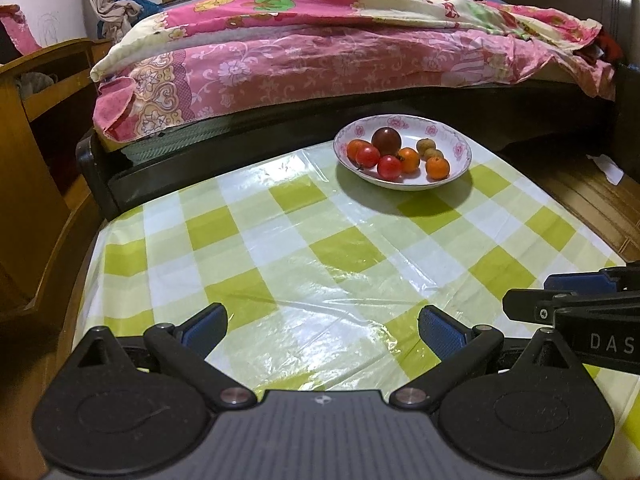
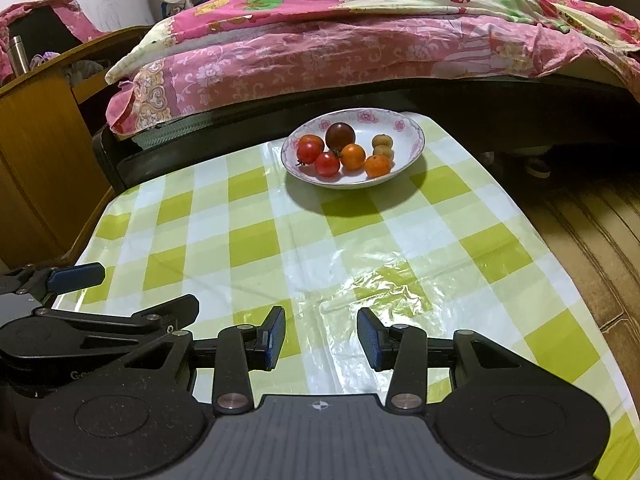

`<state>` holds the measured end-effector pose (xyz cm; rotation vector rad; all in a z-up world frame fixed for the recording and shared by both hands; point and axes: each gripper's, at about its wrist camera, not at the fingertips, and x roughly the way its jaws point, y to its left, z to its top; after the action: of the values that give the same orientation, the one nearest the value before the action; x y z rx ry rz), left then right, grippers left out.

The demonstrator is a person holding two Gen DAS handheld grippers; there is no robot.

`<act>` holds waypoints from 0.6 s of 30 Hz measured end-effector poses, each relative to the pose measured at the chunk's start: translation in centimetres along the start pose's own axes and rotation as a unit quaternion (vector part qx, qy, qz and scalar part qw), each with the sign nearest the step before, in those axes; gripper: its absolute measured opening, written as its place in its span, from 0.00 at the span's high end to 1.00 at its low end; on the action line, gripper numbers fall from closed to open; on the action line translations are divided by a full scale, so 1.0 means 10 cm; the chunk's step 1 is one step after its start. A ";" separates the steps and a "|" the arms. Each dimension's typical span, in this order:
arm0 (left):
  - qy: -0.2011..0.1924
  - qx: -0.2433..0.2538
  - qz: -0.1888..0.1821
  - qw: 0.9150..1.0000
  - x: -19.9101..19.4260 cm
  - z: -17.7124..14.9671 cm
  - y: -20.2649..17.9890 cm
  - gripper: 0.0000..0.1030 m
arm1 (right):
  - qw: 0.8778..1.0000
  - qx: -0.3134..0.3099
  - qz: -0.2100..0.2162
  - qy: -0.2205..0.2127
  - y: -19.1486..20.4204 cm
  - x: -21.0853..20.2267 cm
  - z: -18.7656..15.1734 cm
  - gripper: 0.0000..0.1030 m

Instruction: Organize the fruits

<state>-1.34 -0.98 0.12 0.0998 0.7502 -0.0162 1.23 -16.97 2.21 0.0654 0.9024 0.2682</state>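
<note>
A shallow white plate with a pink flower border is sitting at the far end of the worktop, close to the edge that faces the bed. The worktop is wearing a glossy green-and-white checked cover that is catching the room light.

The plate is holding a small heap of fruit. A dark maroon round fruit is lying toward the back. Two glossy red tomatoes are resting at the front left, and a third reddish-orange one is partly showing behind them. Two small oranges are lying to the right of the tomatoes, touching or nearly touching them. Two little brown fruits, dull-skinned, are sitting one just in front of the other near the plate's right side.

The left gripper is hovering over the near end of the worktop with its blue-padded fingers spread wide and holding nothing. The right gripper is hanging just beside it, its fingers also parted around empty air, though less widely. Both are well apart from the plate.

A pink floral quilt is covering the bed behind.
</note>
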 end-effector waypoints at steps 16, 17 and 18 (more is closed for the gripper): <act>-0.008 0.005 0.009 1.000 -0.02 -0.03 -0.01 0.00 | 1.000 0.001 0.001 0.004 0.00 0.02 -0.03 0.63; -0.008 0.005 0.009 1.000 -0.02 -0.03 -0.01 0.00 | 1.000 0.001 0.001 0.004 0.01 0.02 -0.03 0.63; -0.008 0.004 0.009 1.000 -0.02 -0.03 -0.01 0.00 | 1.000 0.001 0.002 0.004 0.01 0.02 -0.03 0.63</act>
<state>-1.69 -1.02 0.01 0.1147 0.7340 -0.0029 1.07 -16.88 1.85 0.0683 0.9101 0.2703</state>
